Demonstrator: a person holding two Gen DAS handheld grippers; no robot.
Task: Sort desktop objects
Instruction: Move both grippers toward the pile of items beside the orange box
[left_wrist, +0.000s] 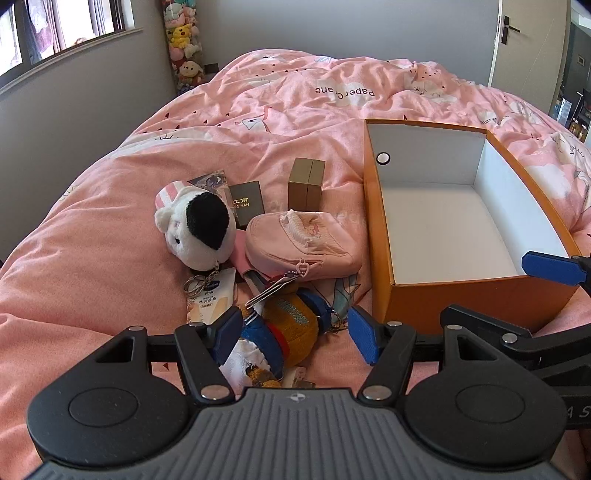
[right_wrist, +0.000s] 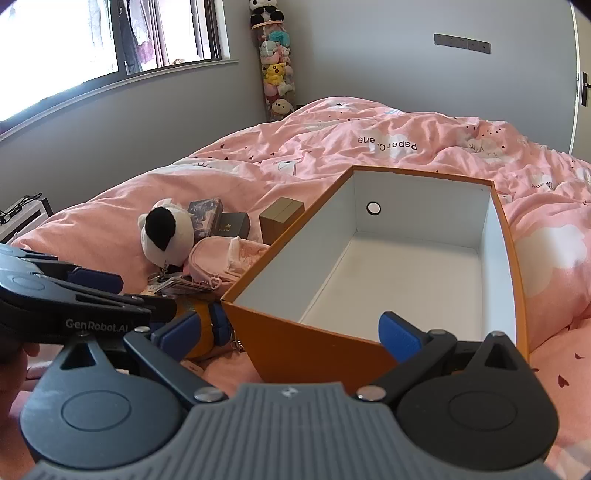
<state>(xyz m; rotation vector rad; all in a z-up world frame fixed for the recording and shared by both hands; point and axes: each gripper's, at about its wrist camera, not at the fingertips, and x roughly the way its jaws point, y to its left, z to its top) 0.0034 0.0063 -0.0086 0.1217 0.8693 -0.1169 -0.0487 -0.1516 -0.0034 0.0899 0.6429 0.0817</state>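
Bedding (left_wrist: 110, 236) in pink fills a grey-walled room (left_wrist: 92, 110) (each hand-held gripper (left_wrist: 295, 332) gapes wide, empty).

We see a rumpled pink printed duvet (left_wrist: 110, 229) spread across the bed, grey painted walls (right_wrist: 369, 66), a dark-framed window (right_wrist: 122, 40) at the upper left, a tall clear column stuffed with plush toys (right_wrist: 275, 70) in the corner, and a white door with a dark handle (left_wrist: 532, 40).

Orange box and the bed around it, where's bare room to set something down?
The orange box is bare inside. The pink quilt lies free left of the white plush. Crowded: between plush, pink pouch and left gripper.
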